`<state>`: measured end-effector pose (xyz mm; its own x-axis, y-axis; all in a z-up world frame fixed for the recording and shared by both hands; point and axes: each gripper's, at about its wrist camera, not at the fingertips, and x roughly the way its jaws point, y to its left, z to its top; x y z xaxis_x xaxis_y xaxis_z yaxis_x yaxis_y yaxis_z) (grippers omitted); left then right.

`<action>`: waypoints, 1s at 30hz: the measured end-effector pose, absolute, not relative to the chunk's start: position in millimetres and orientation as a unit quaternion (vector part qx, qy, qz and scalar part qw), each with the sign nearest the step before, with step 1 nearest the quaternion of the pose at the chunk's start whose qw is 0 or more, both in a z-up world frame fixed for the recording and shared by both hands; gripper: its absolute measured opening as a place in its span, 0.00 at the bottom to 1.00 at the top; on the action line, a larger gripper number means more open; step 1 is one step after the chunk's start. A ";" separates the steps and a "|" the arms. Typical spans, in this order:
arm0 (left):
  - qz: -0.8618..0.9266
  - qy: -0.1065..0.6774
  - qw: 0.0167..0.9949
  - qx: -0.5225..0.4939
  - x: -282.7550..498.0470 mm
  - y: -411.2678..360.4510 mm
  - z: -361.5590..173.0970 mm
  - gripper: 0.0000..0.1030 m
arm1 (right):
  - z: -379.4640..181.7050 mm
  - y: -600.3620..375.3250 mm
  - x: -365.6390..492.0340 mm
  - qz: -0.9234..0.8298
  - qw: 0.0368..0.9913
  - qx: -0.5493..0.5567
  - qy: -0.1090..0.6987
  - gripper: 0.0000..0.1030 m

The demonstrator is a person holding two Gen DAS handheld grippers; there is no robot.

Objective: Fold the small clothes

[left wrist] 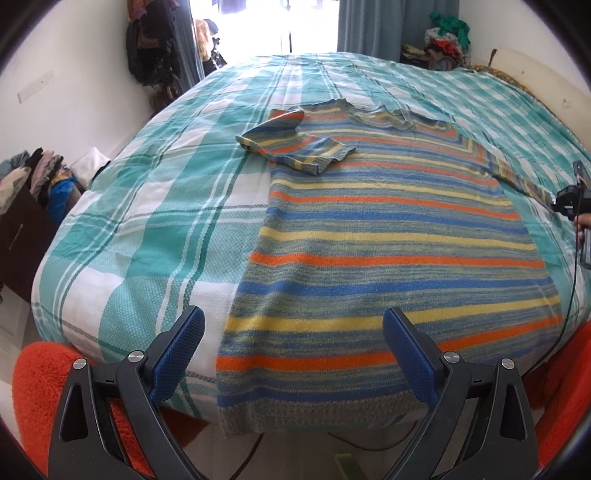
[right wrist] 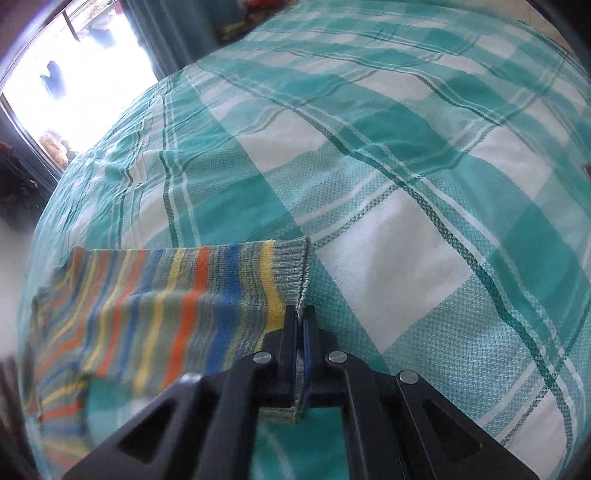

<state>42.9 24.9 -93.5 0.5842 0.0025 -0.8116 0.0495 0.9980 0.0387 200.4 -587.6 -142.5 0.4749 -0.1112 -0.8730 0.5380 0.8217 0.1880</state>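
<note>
A striped knit sweater (left wrist: 388,236) in blue, yellow, orange and grey lies flat on the bed, its hem hanging over the near edge. One sleeve (left wrist: 295,147) is folded across the chest. The other sleeve (left wrist: 517,181) stretches out to the right, where my right gripper (left wrist: 569,201) holds its end. In the right wrist view that gripper (right wrist: 301,317) is shut on the grey ribbed cuff (right wrist: 295,266), lifting the sleeve (right wrist: 166,295) off the bedspread. My left gripper (left wrist: 291,332) hovers open over the hem, nothing between its blue pads (left wrist: 181,350).
The bed has a teal and white plaid bedspread (left wrist: 155,221). An orange rug (left wrist: 40,387) lies on the floor at the near edge. Clothes are piled on a dark cabinet (left wrist: 22,221) at left, and more at the back right (left wrist: 443,40). A bright window (left wrist: 266,22) is behind the bed.
</note>
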 end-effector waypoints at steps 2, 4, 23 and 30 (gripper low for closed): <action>-0.014 0.460 0.888 0.028 43.9 25.3 -95.8 0.95 | -146.0 -584.8 201.8 -0.200 0.830 0.206 0.479 0.01; -0.013 0.461 0.887 0.029 43.6 26.3 -96.8 0.95 | -148.5 -581.1 204.2 -0.200 0.830 0.187 0.486 0.02; 0.023 0.451 0.892 -0.011 28.3 62.3 -85.2 0.95 | -133.0 -538.5 142.8 -0.201 0.849 0.121 0.474 0.36; 0.029 0.462 0.885 -0.055 32.6 76.6 -87.1 0.95 | -71.2 -485.0 70.4 -0.162 0.895 0.086 0.405 0.47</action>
